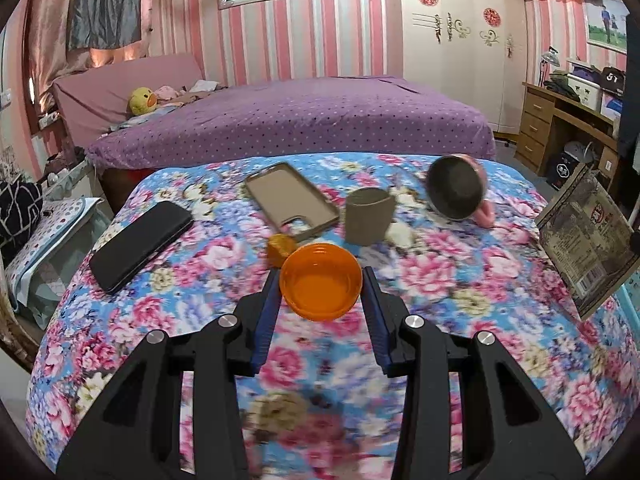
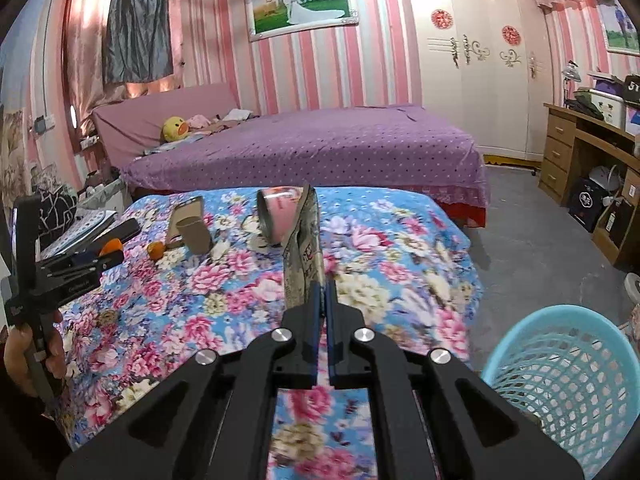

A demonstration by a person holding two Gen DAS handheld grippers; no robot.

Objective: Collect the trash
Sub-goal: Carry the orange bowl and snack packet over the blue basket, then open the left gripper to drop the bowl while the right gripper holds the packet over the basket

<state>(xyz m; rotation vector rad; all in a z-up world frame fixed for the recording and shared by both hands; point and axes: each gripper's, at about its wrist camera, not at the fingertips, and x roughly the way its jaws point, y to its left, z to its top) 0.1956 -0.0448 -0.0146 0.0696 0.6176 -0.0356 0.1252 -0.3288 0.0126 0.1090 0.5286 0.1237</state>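
Note:
My left gripper (image 1: 321, 276) is shut on an orange plastic lid (image 1: 321, 281) and holds it above the floral table (image 1: 460, 288); it also shows at the left of the right wrist view (image 2: 108, 254). My right gripper (image 2: 323, 286) is shut on a flat printed snack packet (image 2: 305, 244), held upright above the table; the packet shows at the right edge of the left wrist view (image 1: 584, 240). A blue mesh trash basket (image 2: 560, 384) stands on the floor at the lower right, beside the table.
On the table lie a black phone (image 1: 140, 246), a beige phone case (image 1: 290, 200), a brown paper cup (image 1: 370, 216), a small orange piece (image 1: 282, 248), crumpled white tissue (image 1: 400, 234) and a tipped pink mug (image 1: 458, 188). A purple bed (image 1: 300, 120) lies behind.

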